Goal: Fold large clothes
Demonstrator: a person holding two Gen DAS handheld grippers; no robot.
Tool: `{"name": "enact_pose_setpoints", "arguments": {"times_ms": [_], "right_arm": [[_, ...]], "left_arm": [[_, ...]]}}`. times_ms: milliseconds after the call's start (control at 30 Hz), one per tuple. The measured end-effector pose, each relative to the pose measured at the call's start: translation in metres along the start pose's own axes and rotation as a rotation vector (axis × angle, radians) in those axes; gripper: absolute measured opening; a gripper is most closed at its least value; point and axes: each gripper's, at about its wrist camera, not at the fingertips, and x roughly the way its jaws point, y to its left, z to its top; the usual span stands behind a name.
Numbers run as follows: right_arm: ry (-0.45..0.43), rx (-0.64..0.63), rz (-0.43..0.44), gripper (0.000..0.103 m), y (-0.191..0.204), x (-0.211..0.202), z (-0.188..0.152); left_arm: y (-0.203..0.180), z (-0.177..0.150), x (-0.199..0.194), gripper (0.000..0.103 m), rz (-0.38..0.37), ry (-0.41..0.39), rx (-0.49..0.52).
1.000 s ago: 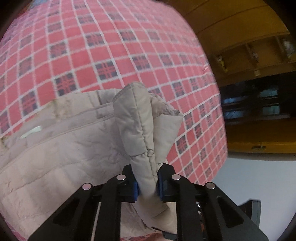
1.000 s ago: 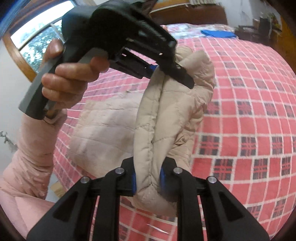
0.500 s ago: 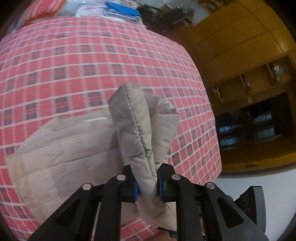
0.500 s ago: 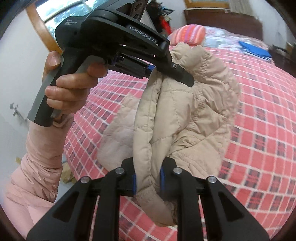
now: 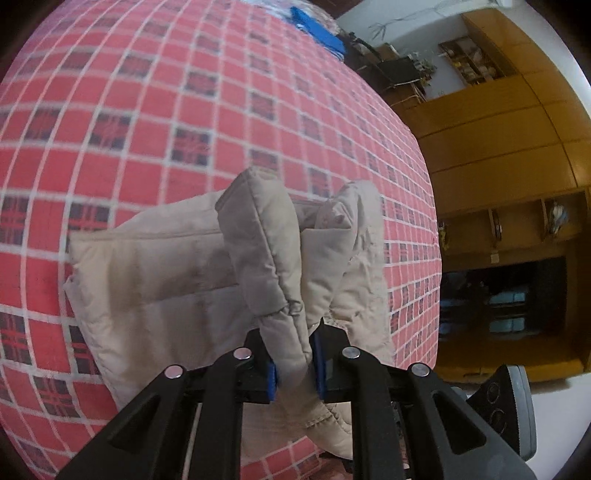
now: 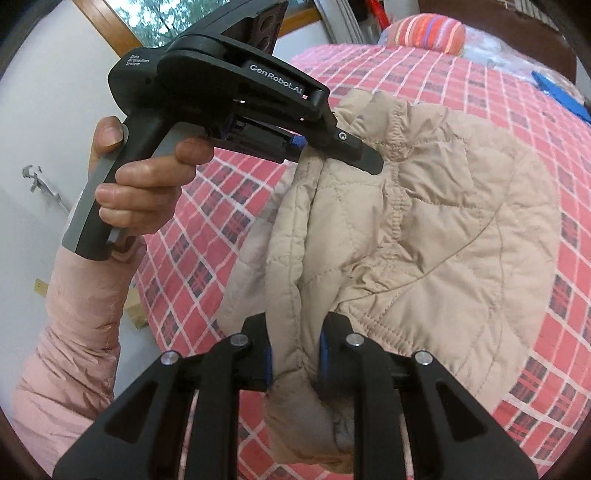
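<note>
A beige quilted jacket (image 5: 166,280) lies partly folded on the red checked bed (image 5: 147,110), one end lifted. My left gripper (image 5: 295,365) is shut on a padded edge of the jacket, which rises between its blue pads. In the right wrist view the jacket (image 6: 424,229) hangs bunched, and my right gripper (image 6: 295,354) is shut on another thick fold of it. The left gripper (image 6: 332,147) shows there too, held by a hand (image 6: 140,192), clamped on the jacket's upper edge.
The bed's right edge drops off beside wooden cabinets (image 5: 498,166). A striped pillow (image 6: 424,29) and a blue item (image 5: 317,26) lie at the bed's far end. A pink sleeve (image 6: 74,332) fills the lower left, with a window (image 6: 147,14) behind.
Both grippers have lifted the held jacket edge higher and carried it over the bed. More of the jacket's body is now raised and bunched; both stay clamped.
</note>
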Motion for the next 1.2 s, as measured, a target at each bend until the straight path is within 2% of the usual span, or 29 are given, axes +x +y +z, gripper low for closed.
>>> {"name": "enact_pose_setpoints", "arguments": {"times_ms": [267,367,567,600,667,733,767,833,900,967,1000,1033,1067,1133,1200], "right_arm": [[0.083,0.017,-0.014,0.018,-0.005,0.036,-0.007],[0.092,0.009,-0.012,0.023,0.0,0.037,-0.007],[0.029,-0.033,-0.016,0.05,0.01,-0.001,0.003],[0.002,-0.037,-0.027,0.055,0.012,-0.014,0.001],[-0.045,-0.041,-0.051,0.06,0.016,-0.038,-0.005],[-0.054,-0.042,-0.096,0.071,0.019,-0.049,-0.014],[-0.045,-0.044,-0.116,0.073,0.021,-0.05,-0.018],[-0.007,-0.053,-0.131,0.073,0.027,-0.041,-0.03],[0.019,-0.062,-0.138,0.073,0.031,-0.028,-0.037],[0.023,-0.086,-0.185,0.074,0.036,-0.013,-0.038],[0.025,-0.088,-0.208,0.069,0.036,-0.006,-0.038],[0.026,-0.086,-0.227,0.058,0.035,0.0,-0.038],[0.026,-0.088,-0.255,0.052,0.034,0.006,-0.036],[0.017,-0.093,-0.265,0.039,0.033,0.012,-0.035],[0.004,-0.087,-0.263,0.031,0.032,0.01,-0.035]], "left_arm": [[0.043,0.0,0.029,0.015,-0.024,0.019,-0.053],[0.049,-0.003,0.031,0.015,-0.041,0.014,-0.059],[0.051,-0.006,0.027,0.018,-0.04,0.004,-0.05],[0.051,-0.006,0.027,0.019,-0.038,0.004,-0.05],[0.052,-0.007,0.026,0.021,-0.037,0.001,-0.046],[0.051,-0.01,0.023,0.025,-0.037,-0.007,-0.043],[0.051,-0.01,0.023,0.026,-0.035,-0.009,-0.037],[0.05,-0.011,0.017,0.035,-0.026,-0.022,-0.027],[0.05,-0.009,0.013,0.038,-0.035,-0.029,-0.032],[0.047,-0.005,0.012,0.046,-0.034,-0.04,-0.038],[0.046,-0.002,0.012,0.05,-0.026,-0.043,-0.038],[0.044,0.0,0.014,0.052,-0.014,-0.04,-0.033],[0.041,0.003,0.017,0.053,0.0,-0.038,-0.027],[0.038,0.006,0.022,0.052,0.031,-0.041,-0.018],[0.036,0.007,0.025,0.049,0.042,-0.046,-0.015]]}}
